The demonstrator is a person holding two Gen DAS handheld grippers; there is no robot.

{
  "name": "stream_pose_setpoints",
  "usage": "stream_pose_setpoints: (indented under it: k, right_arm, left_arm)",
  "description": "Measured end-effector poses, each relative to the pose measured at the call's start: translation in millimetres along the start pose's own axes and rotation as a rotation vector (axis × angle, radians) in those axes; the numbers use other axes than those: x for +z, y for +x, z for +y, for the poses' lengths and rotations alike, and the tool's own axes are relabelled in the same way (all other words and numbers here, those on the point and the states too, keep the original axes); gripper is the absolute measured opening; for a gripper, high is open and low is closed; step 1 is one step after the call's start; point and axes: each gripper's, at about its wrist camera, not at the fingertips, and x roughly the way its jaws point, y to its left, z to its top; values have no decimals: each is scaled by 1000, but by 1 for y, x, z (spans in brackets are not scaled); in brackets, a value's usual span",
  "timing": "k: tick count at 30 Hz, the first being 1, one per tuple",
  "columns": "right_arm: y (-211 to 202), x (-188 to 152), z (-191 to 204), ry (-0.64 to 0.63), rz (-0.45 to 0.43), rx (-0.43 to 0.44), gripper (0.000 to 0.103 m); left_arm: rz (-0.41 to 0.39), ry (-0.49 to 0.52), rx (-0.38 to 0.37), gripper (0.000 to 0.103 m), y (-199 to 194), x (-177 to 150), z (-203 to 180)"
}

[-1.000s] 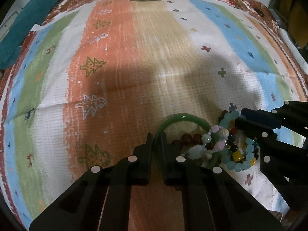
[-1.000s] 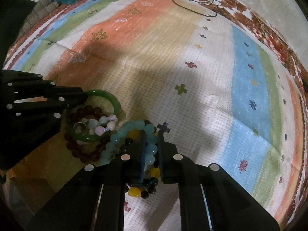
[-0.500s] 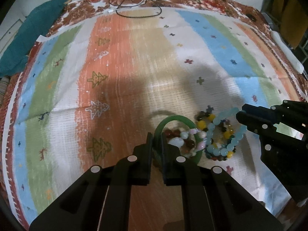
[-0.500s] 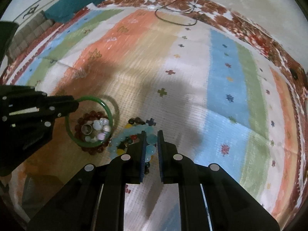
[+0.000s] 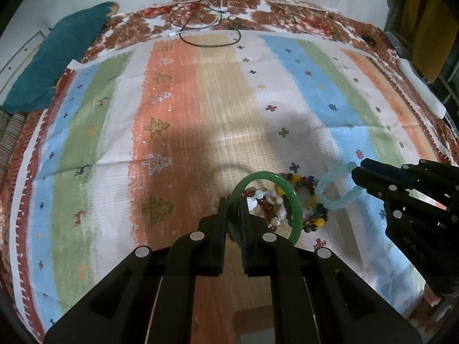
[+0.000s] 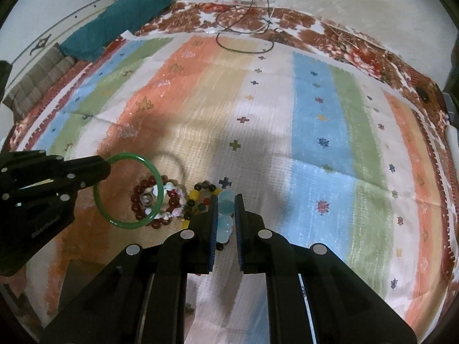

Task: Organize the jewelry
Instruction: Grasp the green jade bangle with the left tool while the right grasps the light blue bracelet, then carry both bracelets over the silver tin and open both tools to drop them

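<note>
My left gripper (image 5: 233, 205) is shut on a green jade bangle (image 5: 295, 200) and holds it lifted above the striped cloth; the bangle also shows in the right wrist view (image 6: 156, 177). My right gripper (image 6: 225, 200) is shut on a pale blue bead bracelet (image 6: 225, 207), which hangs from its tips in the left wrist view (image 5: 334, 190). On the cloth below lie a dark red bead bracelet (image 6: 140, 190), a pink and white bead bracelet (image 6: 175, 193), a multicoloured bead bracelet (image 6: 200, 189) and a small silver ring (image 6: 147, 197).
A striped cloth (image 5: 200, 114) covers the surface. A teal fabric bundle (image 5: 57, 57) lies at the far left edge. Black cables (image 5: 206, 28) loop at the far edge. A white object (image 5: 418, 86) lies at the right edge.
Both grippers have risen from the jewelry pile. The green bangle has lifted with the left gripper and the pale blue bracelet with the right one. The other pieces stay on the cloth.
</note>
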Motion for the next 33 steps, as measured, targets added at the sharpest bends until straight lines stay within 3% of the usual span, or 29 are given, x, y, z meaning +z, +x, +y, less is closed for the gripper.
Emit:
stream_pose_setpoints:
  k: [13,33]
  right_arm:
    - [-41,-16,5,64,-80,14,12]
    - [-92,-55,28,33,-148,59,12]
  left_arm:
    - [-67,-20,-21,8,-45,-20,-4]
    - [-105,-13,-36,8,-85,-68,-3]
